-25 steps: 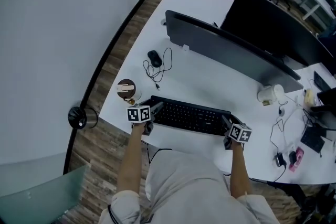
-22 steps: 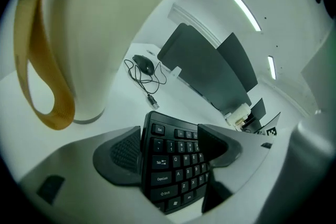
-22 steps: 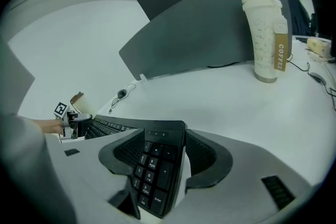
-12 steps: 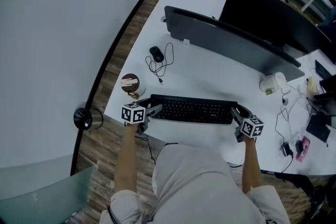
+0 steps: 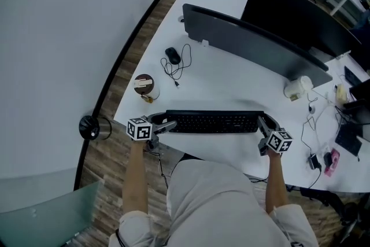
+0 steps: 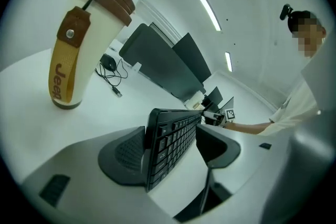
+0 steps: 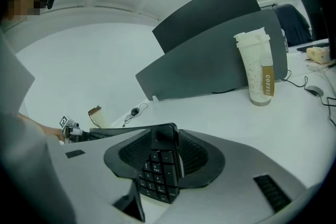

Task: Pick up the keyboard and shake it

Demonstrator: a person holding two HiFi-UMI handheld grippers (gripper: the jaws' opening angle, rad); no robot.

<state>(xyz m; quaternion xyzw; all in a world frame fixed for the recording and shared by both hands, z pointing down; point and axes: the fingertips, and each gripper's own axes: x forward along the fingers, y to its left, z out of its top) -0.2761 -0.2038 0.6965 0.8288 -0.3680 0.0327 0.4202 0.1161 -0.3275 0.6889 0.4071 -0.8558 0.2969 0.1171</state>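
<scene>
The black keyboard (image 5: 214, 122) hangs just above the white desk (image 5: 231, 81), tipped up on its long edge and held at both ends. My left gripper (image 5: 167, 125) is shut on its left end; in the left gripper view the keyboard (image 6: 173, 139) stands edgewise between the pads, its back against the left one. My right gripper (image 5: 263, 122) grips the number-pad end (image 7: 160, 170). Its jaws have just been closing, and the keyboard sits pinched between both pads.
A cream cup with a brown lid and sleeve (image 5: 143, 85) stands just beyond the left gripper. A mouse with a coiled cable (image 5: 172, 56) lies further back. Dark monitors (image 5: 248, 43) line the rear. A white coffee cup (image 5: 298, 88) and cables (image 5: 315, 153) sit at the right.
The keyboard has come up off the desk and tipped onto its edge, now lying level across the view. Both grippers rose with it, and the left one drifted left.
</scene>
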